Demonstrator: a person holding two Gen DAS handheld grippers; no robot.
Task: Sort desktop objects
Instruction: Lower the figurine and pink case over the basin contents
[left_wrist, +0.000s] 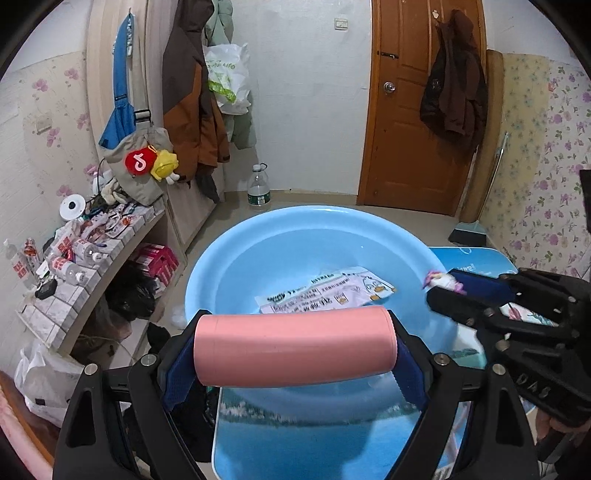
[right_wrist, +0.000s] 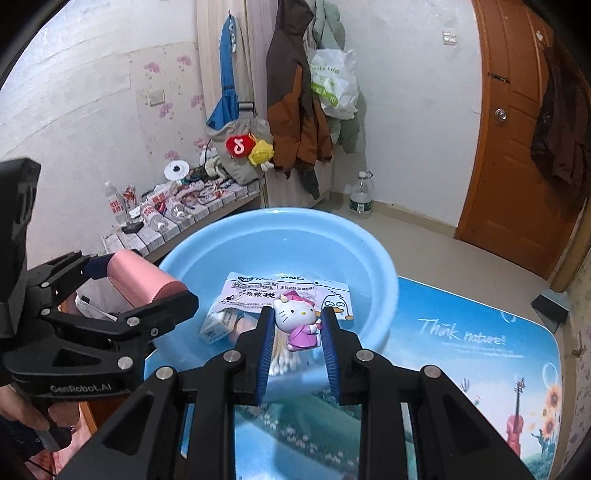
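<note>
My left gripper is shut on a pink cylinder, held crosswise over the near rim of a light blue basin. It also shows in the right wrist view. My right gripper is shut on a Hello Kitty figure in a pink dress, held above the basin. A white printed packet lies in the basin, also in the right wrist view, with a small carton and cotton swabs beside it.
The basin sits on a table with a printed blue scenic cover. A cluttered tiled shelf with bottles stands left. A water bottle stands on the floor by a wooden door. Coats and bags hang on the wall.
</note>
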